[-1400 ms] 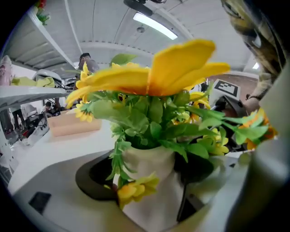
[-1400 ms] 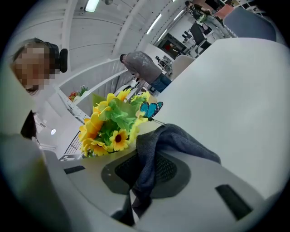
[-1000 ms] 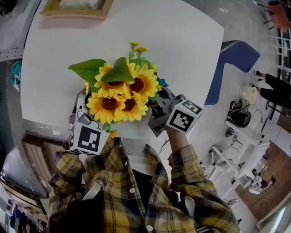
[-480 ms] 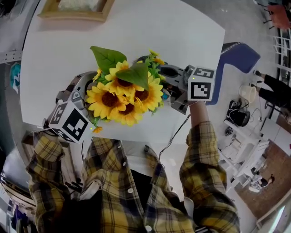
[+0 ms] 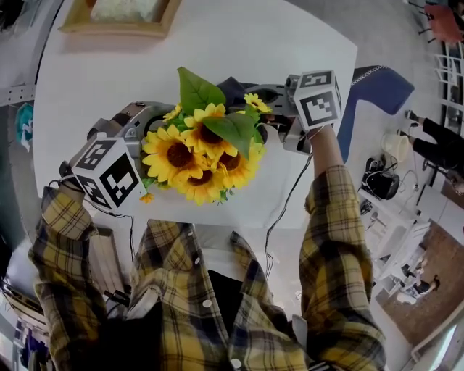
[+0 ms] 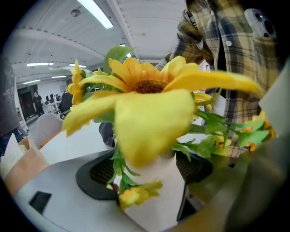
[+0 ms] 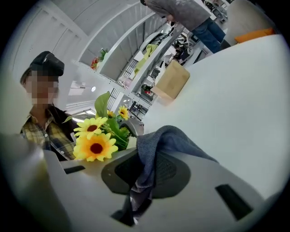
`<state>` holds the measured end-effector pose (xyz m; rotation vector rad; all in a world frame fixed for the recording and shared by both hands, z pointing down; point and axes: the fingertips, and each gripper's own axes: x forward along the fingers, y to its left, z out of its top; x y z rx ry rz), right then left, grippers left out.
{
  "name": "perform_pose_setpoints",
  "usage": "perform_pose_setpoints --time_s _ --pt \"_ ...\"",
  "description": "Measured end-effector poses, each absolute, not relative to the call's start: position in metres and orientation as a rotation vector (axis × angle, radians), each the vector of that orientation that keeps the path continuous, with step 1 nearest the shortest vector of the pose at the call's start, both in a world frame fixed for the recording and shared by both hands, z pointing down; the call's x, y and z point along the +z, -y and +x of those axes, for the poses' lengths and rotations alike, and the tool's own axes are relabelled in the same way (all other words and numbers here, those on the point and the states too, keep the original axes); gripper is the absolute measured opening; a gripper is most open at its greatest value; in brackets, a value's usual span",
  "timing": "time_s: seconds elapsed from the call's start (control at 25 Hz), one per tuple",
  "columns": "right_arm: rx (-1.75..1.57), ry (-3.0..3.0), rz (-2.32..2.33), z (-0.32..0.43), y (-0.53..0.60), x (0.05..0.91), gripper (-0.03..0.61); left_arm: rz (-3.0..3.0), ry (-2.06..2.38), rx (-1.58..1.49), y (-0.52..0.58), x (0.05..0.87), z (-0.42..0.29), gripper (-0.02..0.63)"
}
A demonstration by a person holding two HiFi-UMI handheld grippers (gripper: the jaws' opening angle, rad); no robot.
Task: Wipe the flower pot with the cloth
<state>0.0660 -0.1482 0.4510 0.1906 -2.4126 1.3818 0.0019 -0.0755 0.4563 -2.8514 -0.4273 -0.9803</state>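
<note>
Sunflowers [image 5: 197, 148] fill the middle of the head view, with flat yellow petals round brown centres and broad, smooth green leaves [image 5: 199, 90] above them. From up there they hide the flower pot completely. Only my left gripper view shows the flower pot [image 6: 156, 195], a plain, smooth white pot with straight sides. It sits between the jaws of my left tool [image 6: 149, 181], and the black ribbed pads [image 6: 95, 174] press on it from both sides, so that tool is clamped on the pot. The pot is over the near part of the white, round-cornered bench [image 5: 217, 43]. I cannot tell whether it is lifted clear of the top.

My right tool [image 7: 142, 181] is closed on the cloth [image 7: 156, 149], a soft blue-grey piece with a fine weave. It bunches up over the pads and a tail hangs down between them. In the head view the cloth [image 5: 232, 90] is a dark blue bump just behind the flowers. No view shows whether it touches the pot.

Each tool carries a white cube printed with black square marker patterns, one on the left [image 5: 109, 170] and one on the right [image 5: 319, 98]. A wooden frame [image 5: 119, 18] lies at the bench's far edge, and a blue chair [image 5: 373, 87] stands to its right.
</note>
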Motion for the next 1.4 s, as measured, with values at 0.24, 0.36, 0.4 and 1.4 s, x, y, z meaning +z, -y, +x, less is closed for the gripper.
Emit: perform_pose_setpoints --time_s 0.24,0.36,0.4,1.4 --pt "1.341 2.451 0.363 0.072 0.136 0.449 0.035 -2.907 0.107 -1.084 0.075 0.466 -0.031 0.408" --pt "1.359 2.479 0.51 0.082 0.121 0.445 0.035 -2.993 -0.186 -1.16 0.065 0.473 -0.063 0.408" --pt "1.371 2.486 0.556 0.085 0.115 0.443 0.035 -3.022 -0.278 -1.179 0.058 0.473 -0.069 0.408" --pt "1.675 2.461 1.092 0.0 0.019 0.451 0.035 -3.266 -1.262 -0.681 0.05 0.44 -0.042 0.411"
